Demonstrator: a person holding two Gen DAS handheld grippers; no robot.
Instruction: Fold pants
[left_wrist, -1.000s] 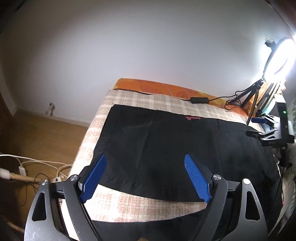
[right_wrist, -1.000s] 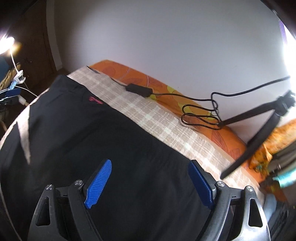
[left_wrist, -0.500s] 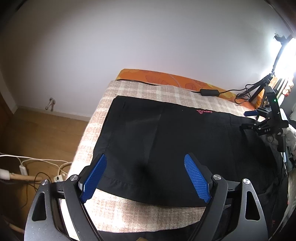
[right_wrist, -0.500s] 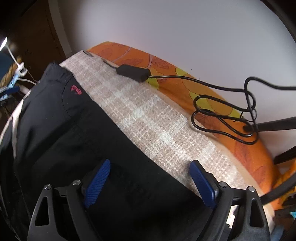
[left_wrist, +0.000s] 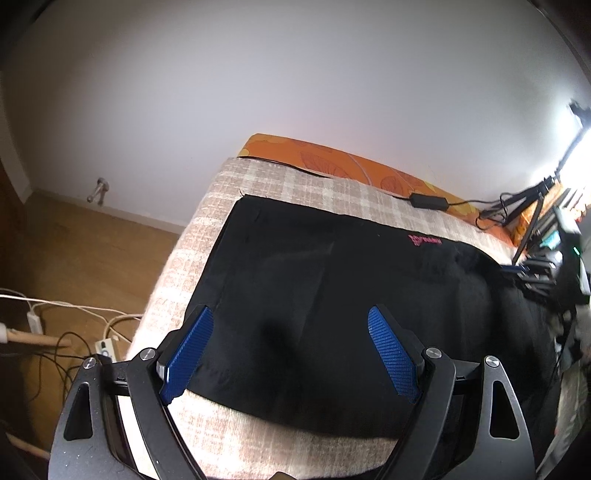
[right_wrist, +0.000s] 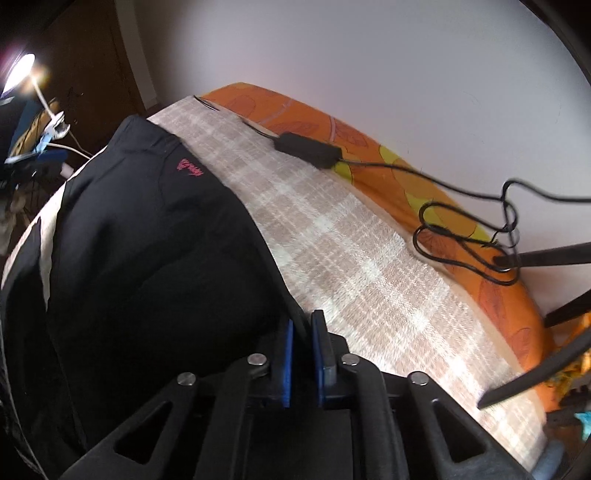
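Black pants (left_wrist: 332, 295) with a small pink logo (left_wrist: 424, 240) lie spread on a beige checked bed cover (left_wrist: 295, 184). My left gripper (left_wrist: 291, 350) is open and empty, its blue pads hovering over the near edge of the pants. In the right wrist view my right gripper (right_wrist: 301, 332) is shut on the far edge of the pants (right_wrist: 147, 258), pinching the fabric between its blue pads where cloth meets the checked cover (right_wrist: 351, 258). The right gripper also shows, blurred, at the right of the left wrist view (left_wrist: 535, 273).
A black power adapter (right_wrist: 306, 147) and looped cable (right_wrist: 465, 243) lie on the orange pillow edge (right_wrist: 369, 147) by the wall. Dark tripod legs (right_wrist: 535, 254) stand at the right. Wood floor with white cables and a power strip (left_wrist: 107, 347) lies left of the bed.
My right gripper has moved down to the far edge of the pants and closed on the fabric. My left gripper stayed open and shifted slightly lower over the near edge.
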